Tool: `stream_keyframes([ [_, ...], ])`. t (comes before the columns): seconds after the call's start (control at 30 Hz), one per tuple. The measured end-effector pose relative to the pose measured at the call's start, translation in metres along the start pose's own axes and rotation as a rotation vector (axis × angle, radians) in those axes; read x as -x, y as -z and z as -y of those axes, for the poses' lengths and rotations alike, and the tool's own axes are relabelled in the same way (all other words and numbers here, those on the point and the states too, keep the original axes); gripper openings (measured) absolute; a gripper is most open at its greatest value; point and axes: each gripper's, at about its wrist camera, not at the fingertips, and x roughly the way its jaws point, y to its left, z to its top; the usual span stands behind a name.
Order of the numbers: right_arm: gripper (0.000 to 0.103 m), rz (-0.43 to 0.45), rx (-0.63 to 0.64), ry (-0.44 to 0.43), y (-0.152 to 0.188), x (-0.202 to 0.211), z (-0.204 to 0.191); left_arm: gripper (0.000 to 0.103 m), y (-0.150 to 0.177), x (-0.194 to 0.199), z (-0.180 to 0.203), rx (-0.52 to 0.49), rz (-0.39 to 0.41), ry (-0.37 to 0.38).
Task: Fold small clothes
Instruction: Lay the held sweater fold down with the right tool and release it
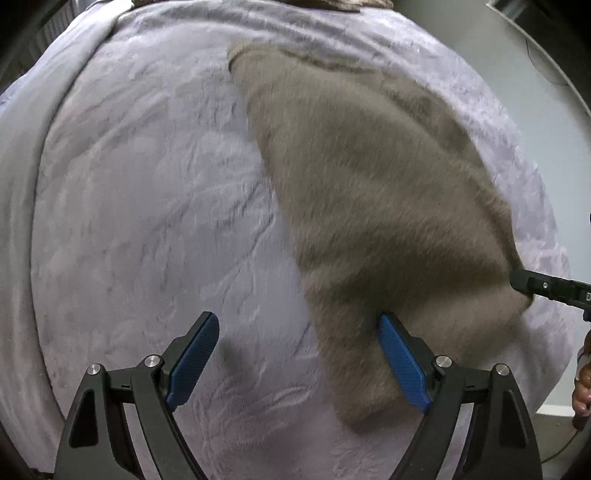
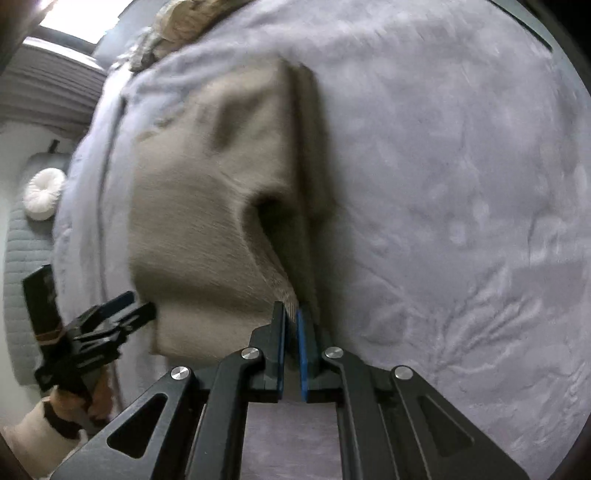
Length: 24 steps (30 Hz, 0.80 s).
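Observation:
A fuzzy taupe garment (image 1: 369, 192) lies partly folded on a lavender blanket (image 1: 147, 206). My left gripper (image 1: 298, 318) hangs open above it, its right pad (image 1: 402, 363) at the garment's near edge and its left pad over bare blanket. The right gripper's black tip (image 1: 532, 285) meets the garment's right edge. In the right wrist view my right gripper (image 2: 292, 311) is shut on a lifted edge of the garment (image 2: 207, 214), which rises in a hollow fold toward the jaws. The left gripper (image 2: 125, 308), held by a hand, stands open at the garment's left corner.
Crumpled beige cloth (image 2: 184, 22) sits at the blanket's far edge. A white round cushion (image 2: 42, 199) rests on grey quilted padding at the left. The blanket (image 2: 461, 221) spreads wide to the right. Its edge drops to a pale wall and dark floor (image 1: 554, 424).

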Motion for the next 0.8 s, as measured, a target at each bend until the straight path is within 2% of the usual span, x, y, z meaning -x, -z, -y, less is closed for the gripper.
stream_keyframes([
  [0.13,0.006,0.006,-0.001,0.008,0.004,-0.006,0.004,0.089,0.007,-0.007,-0.005,0.016,-0.016,0.02],
  [0.57,0.009,-0.007,-0.094,0.031,0.022,0.02,0.013,0.089,0.017,0.032,-0.016,0.023,-0.01,-0.081],
  [0.73,0.009,-0.025,-0.101,0.115,0.023,0.029,0.012,0.089,0.019,0.05,-0.019,0.034,0.009,-0.103],
  [0.8,0.009,-0.028,-0.127,0.122,0.025,0.033,0.016,0.089,0.019,0.057,-0.022,0.032,0.014,-0.107],
])
